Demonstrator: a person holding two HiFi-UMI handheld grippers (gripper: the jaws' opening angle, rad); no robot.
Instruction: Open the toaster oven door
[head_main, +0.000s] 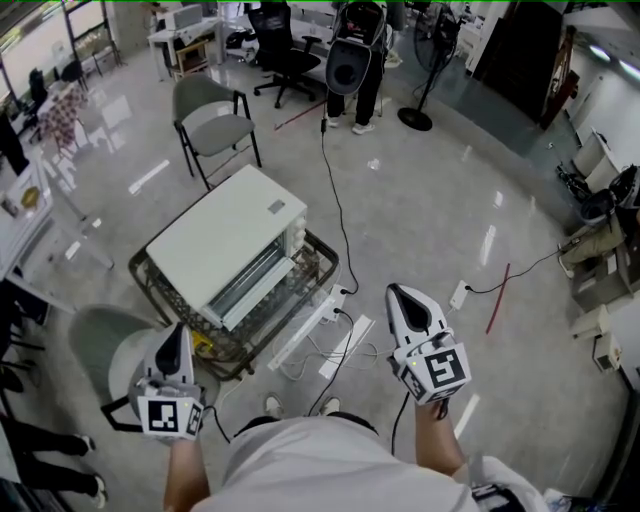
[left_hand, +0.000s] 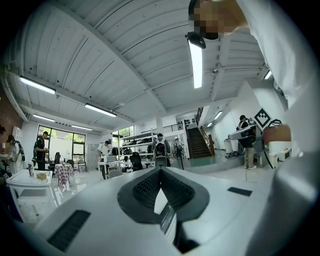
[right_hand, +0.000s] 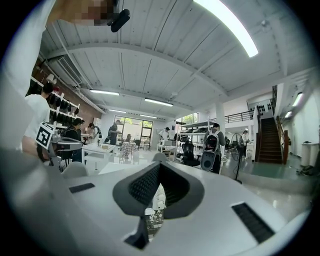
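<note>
Toaster oven, boxy, white, wire-mesh table

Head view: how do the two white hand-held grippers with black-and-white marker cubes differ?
The left gripper hangs over a grey padded chair; the right gripper hangs over glossy grey floor. The left gripper points almost straight ahead; the right gripper slants leftward toward the white toaster oven. Both have shut jaws, hold nothing, and are clear of the oven.
</note>
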